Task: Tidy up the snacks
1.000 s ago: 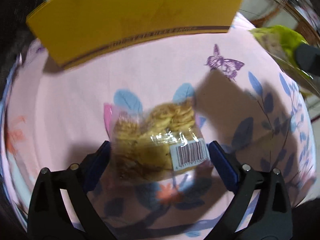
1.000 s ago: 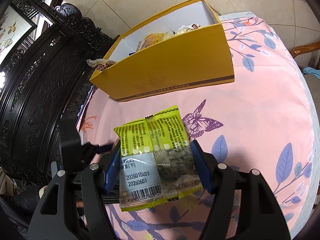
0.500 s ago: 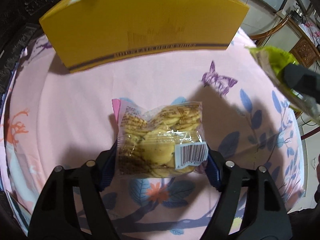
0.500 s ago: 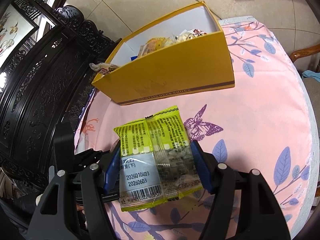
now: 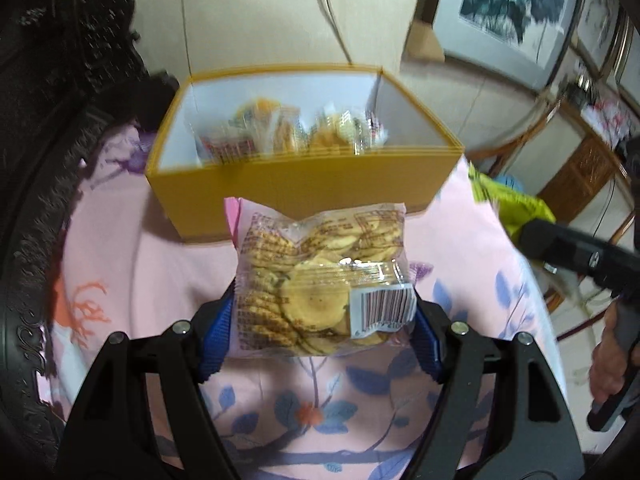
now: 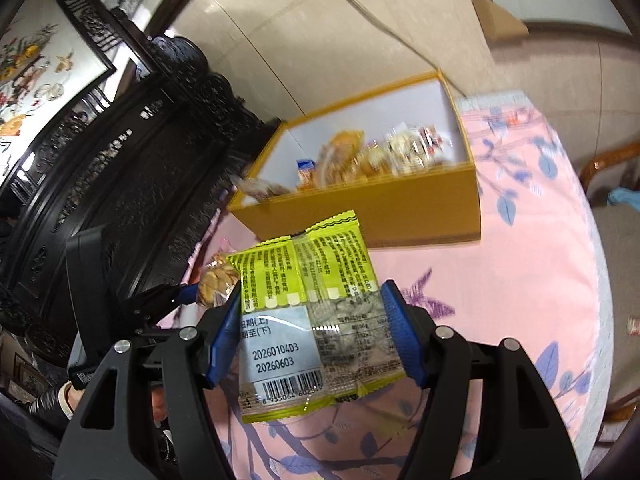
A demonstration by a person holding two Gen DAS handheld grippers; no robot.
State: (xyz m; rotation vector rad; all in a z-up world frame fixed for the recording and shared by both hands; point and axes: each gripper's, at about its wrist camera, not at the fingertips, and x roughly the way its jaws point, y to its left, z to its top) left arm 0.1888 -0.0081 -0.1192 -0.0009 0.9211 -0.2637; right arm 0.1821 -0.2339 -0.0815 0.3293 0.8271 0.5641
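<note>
My left gripper (image 5: 322, 332) is shut on a clear bag of round biscuits (image 5: 320, 280), held in the air above the pink cloth. Beyond it stands the open yellow box (image 5: 296, 184) with several snack packs inside. My right gripper (image 6: 312, 344) is shut on a lime-green snack packet (image 6: 308, 312) with a barcode and date print. In the right wrist view the yellow box (image 6: 380, 208) sits further back, and the left gripper with its biscuit bag (image 6: 214, 280) shows at the left. The green packet (image 5: 508, 200) also shows at the right of the left wrist view.
The round table wears a pink floral cloth (image 6: 500, 280). Dark carved wooden furniture (image 6: 120, 152) stands close on the left. A wooden chair (image 6: 608, 168) is at the table's right. A person's hand (image 5: 612, 356) grips the right tool's handle. Framed pictures (image 5: 500, 4) lean on the wall.
The left gripper's jaws closed on the biscuit bag and lifted it off the cloth. Both grippers rose and tilted up, so the inside of the yellow box now shows.
</note>
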